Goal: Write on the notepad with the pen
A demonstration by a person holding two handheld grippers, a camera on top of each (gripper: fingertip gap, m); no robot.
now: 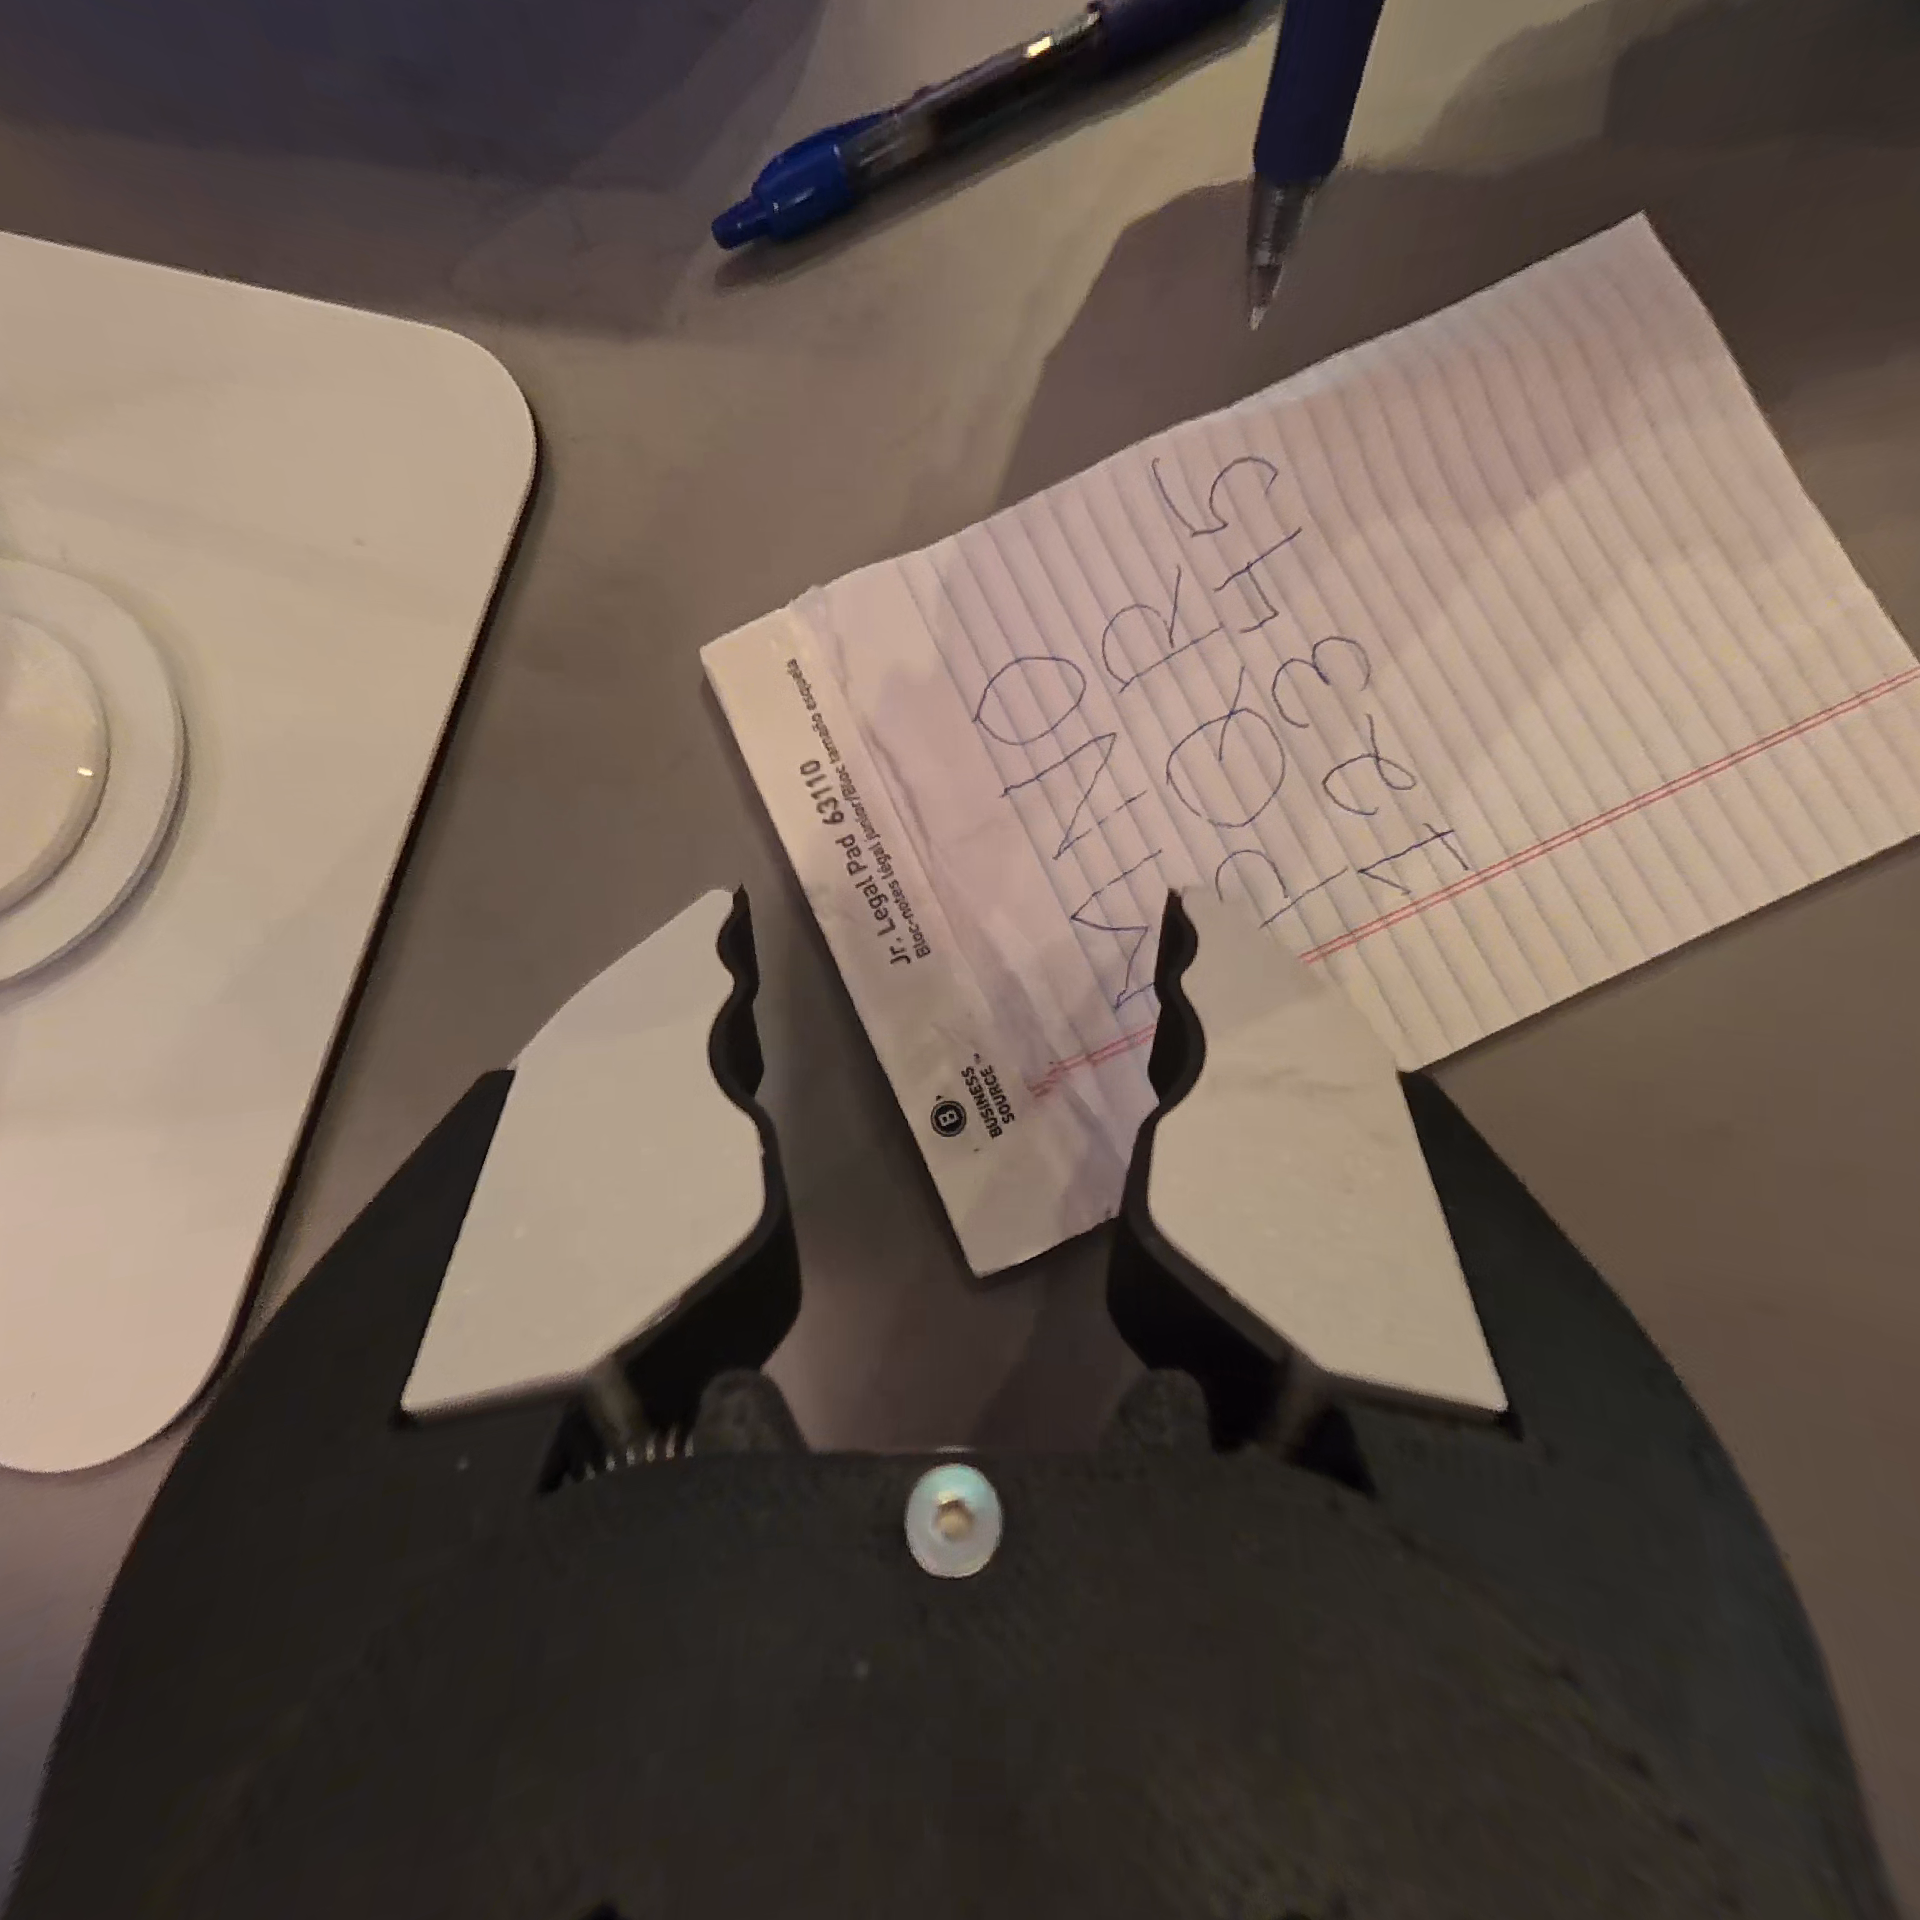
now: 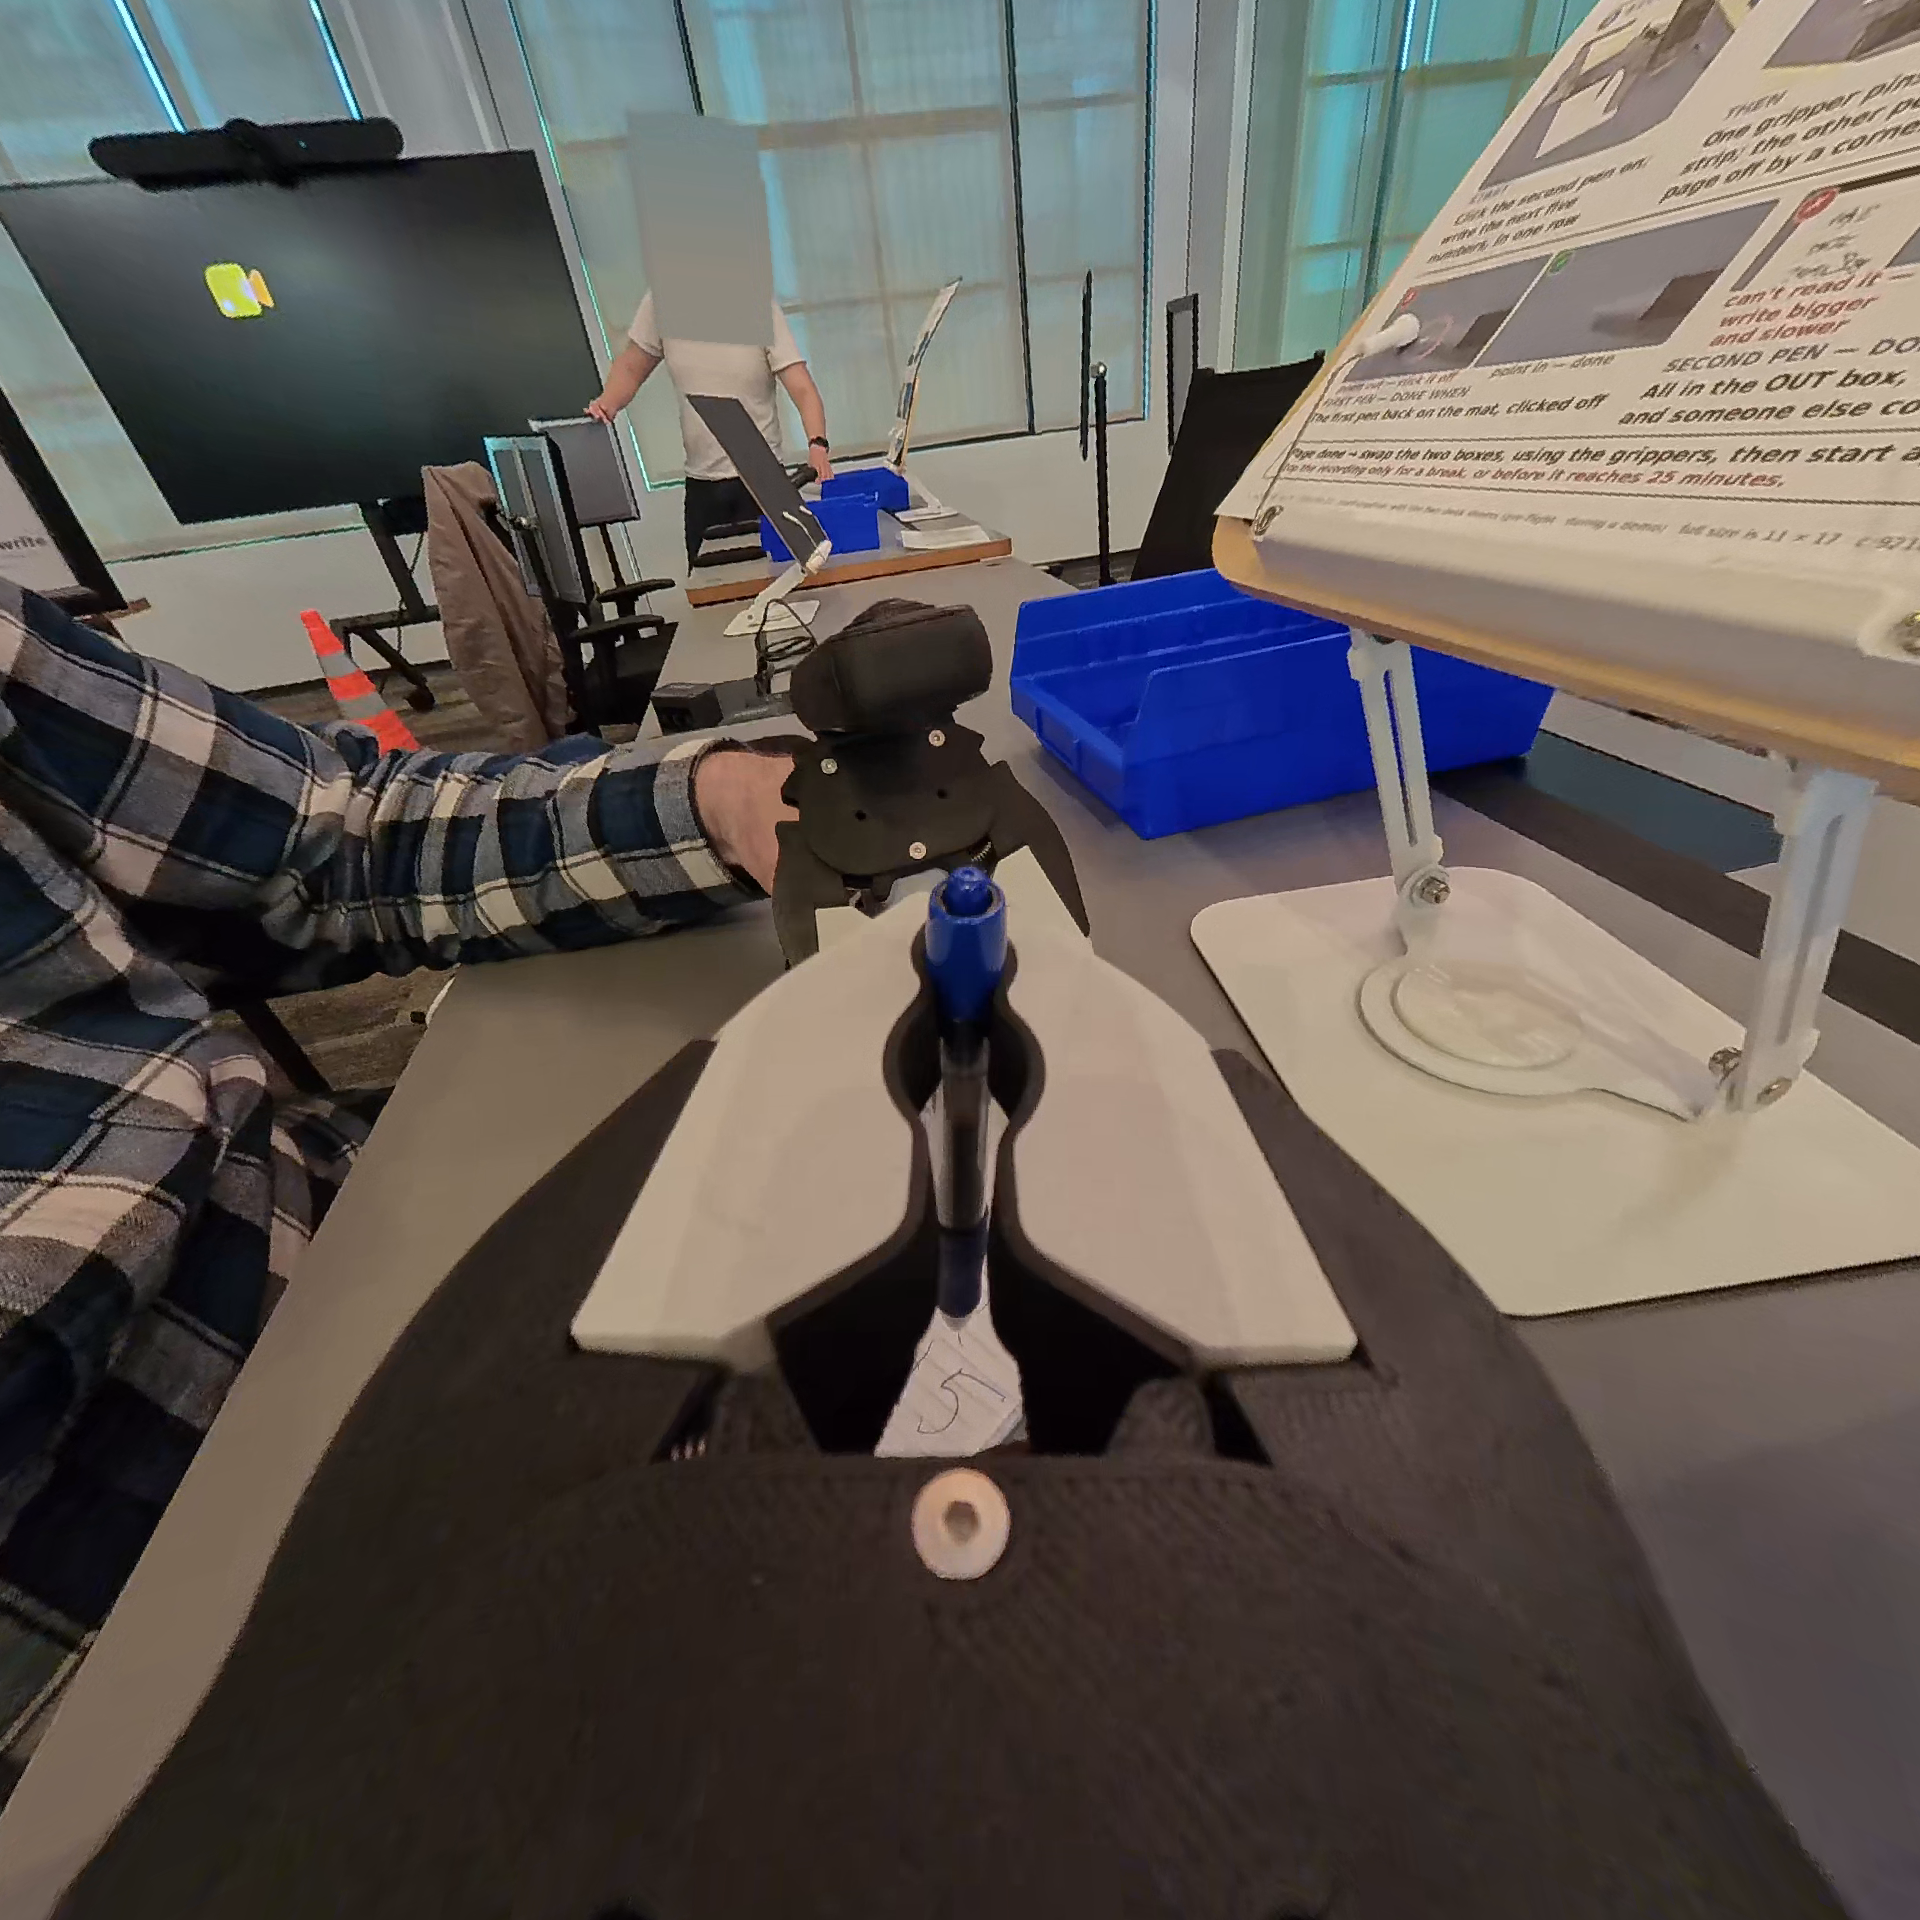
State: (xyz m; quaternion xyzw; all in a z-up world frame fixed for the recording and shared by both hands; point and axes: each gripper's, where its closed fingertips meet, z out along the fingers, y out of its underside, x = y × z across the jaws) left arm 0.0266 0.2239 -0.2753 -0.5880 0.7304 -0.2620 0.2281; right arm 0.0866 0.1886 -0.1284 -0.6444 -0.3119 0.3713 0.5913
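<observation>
Only the left wrist view shows the notepad (image 1: 1351, 727) whole: a white lined pad lying askew on the grey table (image 1: 644, 499), its page carrying blue handwriting. It also shows a second blue pen (image 1: 935, 114) lying on the table at 12 o'clock from the pad's bound end, and the held pen's tip (image 1: 1262, 291) poised at the pad's far edge, at 1 o'clock. The left gripper (image 1: 961, 914) stands wide open over the pad's bound end, its right finger (image 1: 1179, 997) above the paper (contact cannot be told).

Only the right wrist view shows the room: a blue bin (image 2: 1247, 707), a white stand (image 2: 1507, 1091) at 3 o'clock bearing an instruction sheet, and a plaid-sleeved forearm (image 2: 416, 842) reaching in from 9 o'clock. The right gripper (image 2: 961, 1029) is clamped on the blue pen (image 2: 964, 935), clicker end up, tip pointing down at the paper.
</observation>
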